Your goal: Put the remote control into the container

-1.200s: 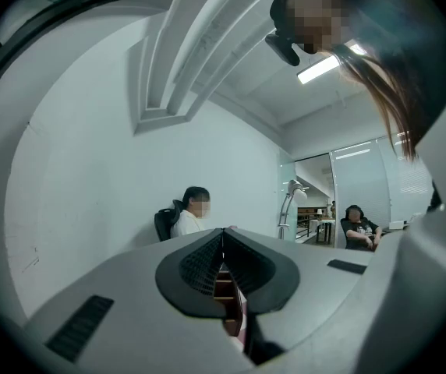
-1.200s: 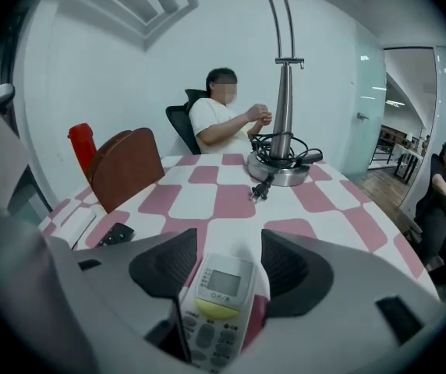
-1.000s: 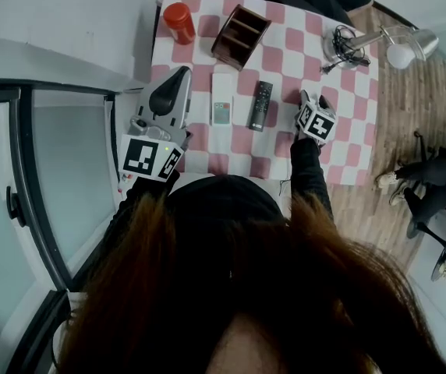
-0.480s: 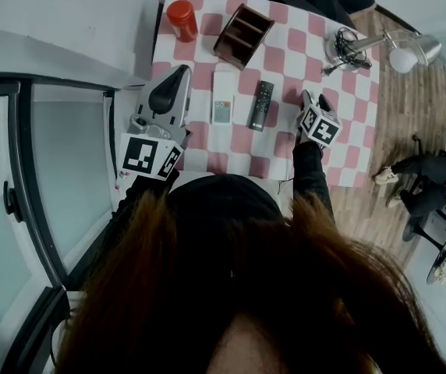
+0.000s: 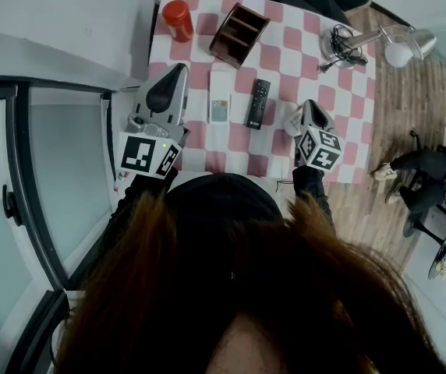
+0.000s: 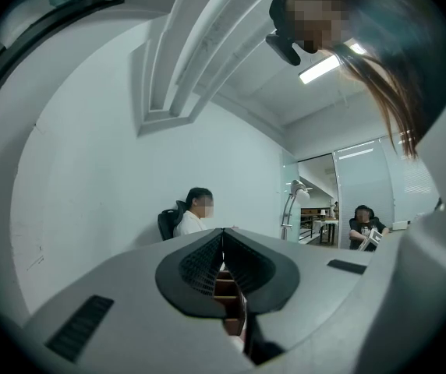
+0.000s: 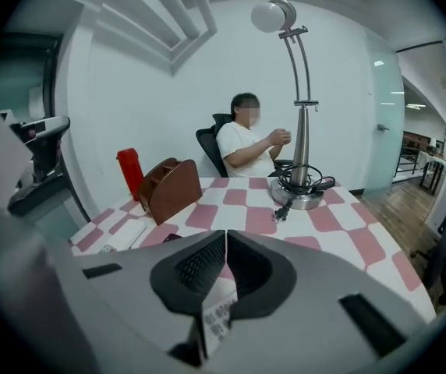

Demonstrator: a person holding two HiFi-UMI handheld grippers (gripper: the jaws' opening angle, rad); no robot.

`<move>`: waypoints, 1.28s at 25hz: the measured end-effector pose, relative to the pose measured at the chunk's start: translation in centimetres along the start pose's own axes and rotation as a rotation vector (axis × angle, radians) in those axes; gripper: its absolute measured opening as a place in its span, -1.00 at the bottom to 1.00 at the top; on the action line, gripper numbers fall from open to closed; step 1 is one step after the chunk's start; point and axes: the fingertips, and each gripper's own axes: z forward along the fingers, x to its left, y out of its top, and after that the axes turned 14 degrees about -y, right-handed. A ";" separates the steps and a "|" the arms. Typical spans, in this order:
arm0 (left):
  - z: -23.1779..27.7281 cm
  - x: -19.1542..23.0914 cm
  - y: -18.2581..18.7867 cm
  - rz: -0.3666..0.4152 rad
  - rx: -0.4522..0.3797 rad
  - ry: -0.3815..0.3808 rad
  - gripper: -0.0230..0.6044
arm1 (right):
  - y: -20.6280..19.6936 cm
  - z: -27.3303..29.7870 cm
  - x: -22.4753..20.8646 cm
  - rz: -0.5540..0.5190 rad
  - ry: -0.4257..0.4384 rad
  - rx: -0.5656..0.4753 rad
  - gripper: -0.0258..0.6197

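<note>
The checked table carries a brown wooden container near its far edge. The left gripper hangs off the table's left side, its jaws pressed together on nothing. The right gripper is above the table's near right part. Its jaws have just been closing, and a white printed slip looks pinched in their seam. The black remote control lies flat on the cloth between the grippers, clear of the container.

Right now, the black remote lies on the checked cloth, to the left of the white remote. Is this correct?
Not quite. The black remote does lie on the checked cloth, but to the right of the white remote, not to its left. The head view shows this.
</note>
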 end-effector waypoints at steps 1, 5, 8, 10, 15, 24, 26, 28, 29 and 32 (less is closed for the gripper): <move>0.0 -0.1 0.0 0.000 -0.001 -0.003 -0.90 | -0.5 -0.1 -0.1 0.003 -0.002 0.010 -0.85; 0.1 -0.3 0.0 0.003 0.001 -0.010 -0.90 | -2.3 0.4 -1.1 0.048 -0.027 0.052 -0.85; 0.0 -0.3 0.0 0.005 0.003 -0.008 -0.90 | -2.5 0.5 -1.6 0.055 -0.038 0.055 -0.85; 0.0 -0.2 -0.1 0.005 0.003 -0.005 -0.90 | -2.7 0.8 -2.7 0.075 -0.073 0.057 -0.85; 0.0 -0.3 -0.2 0.005 0.005 -0.003 -0.90 | -4.7 2.1 -4.7 0.205 -0.123 0.144 -0.25; 0.1 -0.3 -0.3 0.003 0.011 0.004 -0.90 | -6.5 4.9 -4.4 0.214 -0.124 0.258 -0.14; 0.1 -0.1 -0.3 0.003 0.014 0.007 -0.90 | -6.0 5.5 -3.3 0.176 -0.085 0.261 -0.14; 0.1 0.0 -0.4 0.002 0.015 0.007 -0.90 | -5.6 6.0 -1.7 0.108 -0.035 0.271 -0.14; 0.2 0.0 -0.4 0.002 0.015 0.007 -0.90 | -5.5 6.2 -0.8 0.067 -0.012 0.279 -0.14; 0.3 -0.2 -0.5 0.001 0.014 0.004 -0.90 | -5.8 6.8 0.9 -0.053 0.015 0.297 -0.14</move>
